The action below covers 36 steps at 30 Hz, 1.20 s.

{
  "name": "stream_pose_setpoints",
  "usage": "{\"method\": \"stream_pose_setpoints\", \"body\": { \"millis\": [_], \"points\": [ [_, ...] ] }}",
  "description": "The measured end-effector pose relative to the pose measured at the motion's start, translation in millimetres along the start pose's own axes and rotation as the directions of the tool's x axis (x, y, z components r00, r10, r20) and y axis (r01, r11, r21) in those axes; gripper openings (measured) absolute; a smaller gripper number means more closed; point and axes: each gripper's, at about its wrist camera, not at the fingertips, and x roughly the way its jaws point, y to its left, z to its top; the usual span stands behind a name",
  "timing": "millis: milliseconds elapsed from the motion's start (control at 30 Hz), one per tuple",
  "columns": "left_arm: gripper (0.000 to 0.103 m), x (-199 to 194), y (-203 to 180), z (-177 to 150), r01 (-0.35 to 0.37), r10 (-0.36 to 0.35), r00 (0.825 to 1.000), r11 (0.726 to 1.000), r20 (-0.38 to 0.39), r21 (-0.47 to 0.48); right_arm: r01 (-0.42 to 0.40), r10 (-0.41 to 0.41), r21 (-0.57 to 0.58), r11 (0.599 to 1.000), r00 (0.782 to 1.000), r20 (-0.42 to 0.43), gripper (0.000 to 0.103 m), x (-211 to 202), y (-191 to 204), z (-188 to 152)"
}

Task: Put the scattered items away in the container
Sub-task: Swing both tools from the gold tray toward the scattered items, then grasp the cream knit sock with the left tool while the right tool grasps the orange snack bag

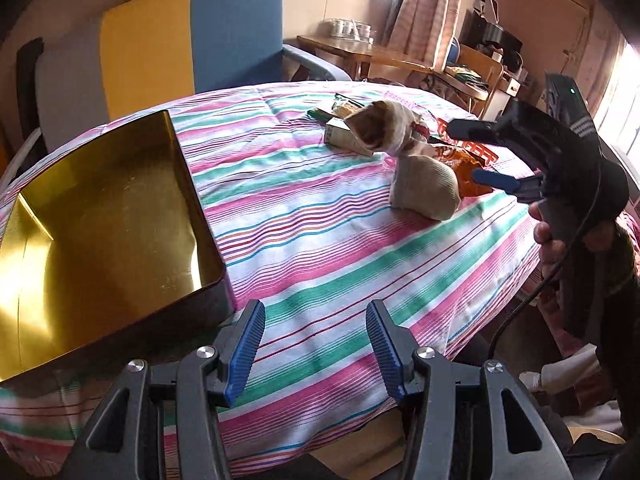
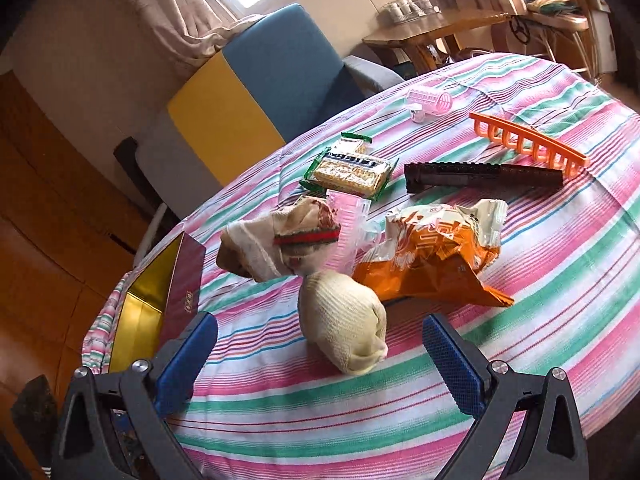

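Jaws of both grippers gape empty; sock (image 2: 344, 332) hides part of the orange packet (image 2: 436, 264) behind it.

The container (image 1: 100, 216) sits at the left of the surface (image 1: 320, 264), its inside bare. The scattered things lie together to its right, well apart from it. Nearest the near edge is a rolled sock (image 2: 344, 328), and a second sock (image 2: 280, 244) lies just behind it, toward the container. A snack bag (image 2: 436, 256) lies right of the socks, touching the rolled one. Behind these is a biscuit packet (image 2: 352, 172), partly overlapped by a hair curler (image 2: 348, 216). Right of the packet lies a closed comb (image 2: 480, 176), with a rake-shaped comb (image 2: 528, 144) just behind it. Another hair roller (image 2: 430, 102) lies farthest back. An armchair (image 2: 288, 68) stands beyond the surface.
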Motion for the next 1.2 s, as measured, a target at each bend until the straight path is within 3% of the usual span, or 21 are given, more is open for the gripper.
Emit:
{"method": "stream_pose_setpoints", "body": {
  "millis": [133, 267, 333, 367, 467, 733, 900, 1200],
  "points": [
    [0.054, 6, -3, 1, 0.011, -0.011, 1.0, 1.0, -0.014, 0.016, -0.015, 0.015, -0.033, 0.999, 1.0, -0.007, 0.103, 20, 7, 14],
    [0.054, 7, 0, 0, 0.007, -0.007, 1.0, 1.0, -0.021, 0.004, -0.052, 0.051, -0.018, 0.998, 0.995, -0.081, 0.103, 49, 9, 19],
    [0.054, 6, 2, 1, 0.016, -0.016, 1.0, 1.0, -0.02, -0.008, -0.182, 0.185, 0.036, 0.983, 0.969, -0.162, 0.103, 56, 12, 15],
    [0.054, 7, 3, 1, 0.025, -0.025, 0.999, 1.0, -0.02, -0.014, -0.273, 0.283, 0.074, 0.959, 0.939, -0.194, 0.103, 56, 14, 11],
    [0.054, 9, 3, 1, 0.051, -0.052, 0.998, 0.998, -0.026, -0.023, -0.38, 0.398, 0.121, 0.917, 0.897, -0.194, 0.103, 46, 18, 0],
    [0.054, 15, -7, 2, 0.066, -0.066, 0.997, 0.998, -0.045, 0.002, -0.326, 0.351, 0.155, 0.933, 0.92, -0.176, 0.103, 25, -5, -13],
    [0.054, 16, -7, 4, 0.071, -0.07, 0.996, 0.997, -0.046, 0.006, -0.382, 0.409, 0.168, 0.909, 0.897, -0.17, 0.103, 32, 3, 6],
    [0.054, 20, -1, 11, 0.08, -0.081, 0.996, 0.997, -0.048, -0.023, -0.434, 0.465, 0.183, 0.882, 0.864, -0.195, 0.103, 84, 36, 39]
  ]
}}
